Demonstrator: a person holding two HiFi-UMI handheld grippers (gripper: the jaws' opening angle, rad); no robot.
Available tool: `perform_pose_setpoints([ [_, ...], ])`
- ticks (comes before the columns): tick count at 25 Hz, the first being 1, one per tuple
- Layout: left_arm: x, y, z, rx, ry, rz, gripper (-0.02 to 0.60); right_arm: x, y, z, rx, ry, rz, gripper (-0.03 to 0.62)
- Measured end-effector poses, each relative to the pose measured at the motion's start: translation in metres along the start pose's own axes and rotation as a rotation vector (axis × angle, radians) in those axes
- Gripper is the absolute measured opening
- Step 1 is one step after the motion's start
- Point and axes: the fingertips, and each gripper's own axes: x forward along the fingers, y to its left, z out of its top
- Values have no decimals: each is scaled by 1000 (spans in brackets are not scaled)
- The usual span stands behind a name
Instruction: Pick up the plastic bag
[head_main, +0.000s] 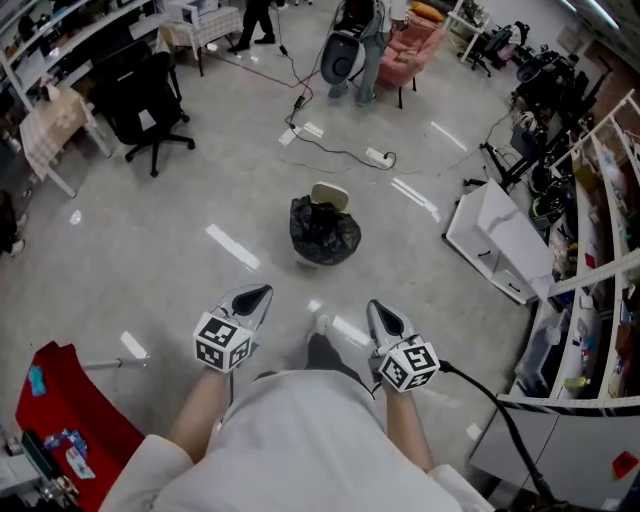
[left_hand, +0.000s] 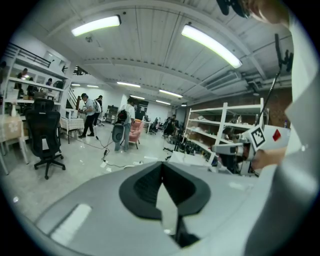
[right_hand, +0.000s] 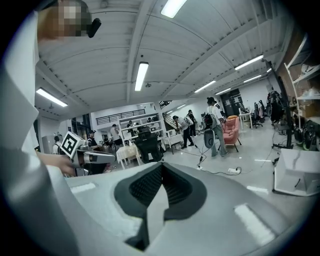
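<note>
The pale, glossy floor (head_main: 150, 230) carries a black plastic bag (head_main: 324, 234) near its middle, with a cream container (head_main: 330, 194) just behind it. A black office chair (head_main: 148, 95) stands far left. Beyond the bag lie a power strip (head_main: 379, 156) and cables (head_main: 335, 150). A white cabinet (head_main: 497, 240) rests at the right.

Black plastic bag (head_main: 324, 232) on pale grey floor (head_main: 180, 215); pink armchair (head_main: 408, 48); red cloth (head_main: 70, 410) at left.

The black plastic bag (head_main: 325, 232) is sitting on the grey floor (head_main: 150, 250), ahead of the left gripper (head_main: 262, 293) and right gripper (head_main: 377, 308).
</note>
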Motion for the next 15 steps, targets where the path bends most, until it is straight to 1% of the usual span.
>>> perform_pose_setpoints([
  [6,27,22,11,-10,7,33,3,37,-32,14,4,6,23,2],
  [12,74,44,24,-28,30,56,3,75,-80,24,24,25,35,2],
  [15,99,56,34,-25,39,61,3,96,-103,33,29,27,46,2],
])
